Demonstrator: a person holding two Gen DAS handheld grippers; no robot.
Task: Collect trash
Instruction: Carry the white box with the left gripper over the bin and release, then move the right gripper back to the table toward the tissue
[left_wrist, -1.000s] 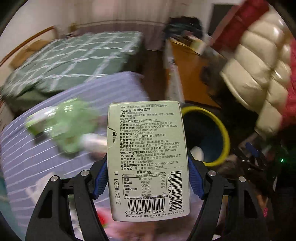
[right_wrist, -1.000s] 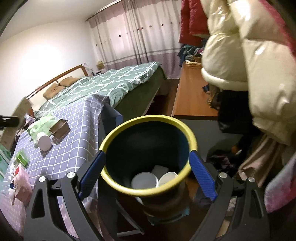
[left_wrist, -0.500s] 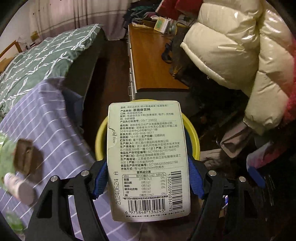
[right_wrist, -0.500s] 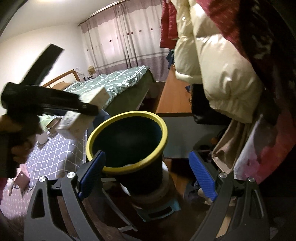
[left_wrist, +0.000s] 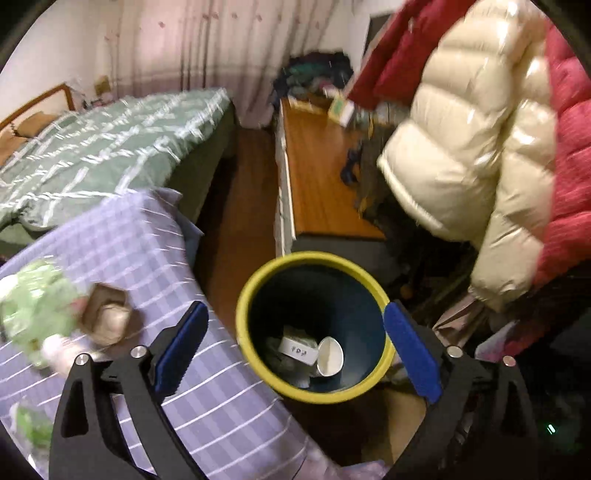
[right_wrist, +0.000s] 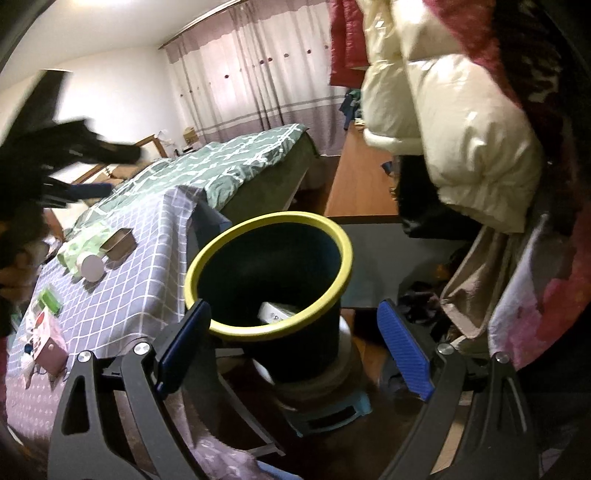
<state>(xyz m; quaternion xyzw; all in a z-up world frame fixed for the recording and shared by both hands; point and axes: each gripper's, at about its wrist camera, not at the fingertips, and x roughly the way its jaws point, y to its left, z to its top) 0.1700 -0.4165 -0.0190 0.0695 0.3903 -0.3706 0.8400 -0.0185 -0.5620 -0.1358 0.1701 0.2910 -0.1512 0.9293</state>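
A dark blue trash bin with a yellow rim (left_wrist: 312, 397) stands on the floor beside the table. The pale green drink carton (left_wrist: 299, 349) lies inside it next to a white cup (left_wrist: 330, 356). My left gripper (left_wrist: 295, 349) is open and empty above the bin. My right gripper (right_wrist: 293, 349) is open and empty, just in front of the bin (right_wrist: 266, 334), with the carton's edge (right_wrist: 275, 314) showing inside. The left gripper shows blurred at the far left of the right wrist view (right_wrist: 74, 173).
The table has a purple checked cloth (right_wrist: 122, 291) with a green packet (left_wrist: 33, 306), a brown box (left_wrist: 105, 302), a white cup (right_wrist: 90, 266) and a pink box (right_wrist: 50, 350). A green bed (left_wrist: 103, 162), a wooden cabinet (left_wrist: 317, 184) and hanging jackets (left_wrist: 480, 155) surround the bin.
My left gripper has opened and let go of the carton, which now lies in the bin. The left gripper has lifted and pulled back. The right gripper has backed off a little.
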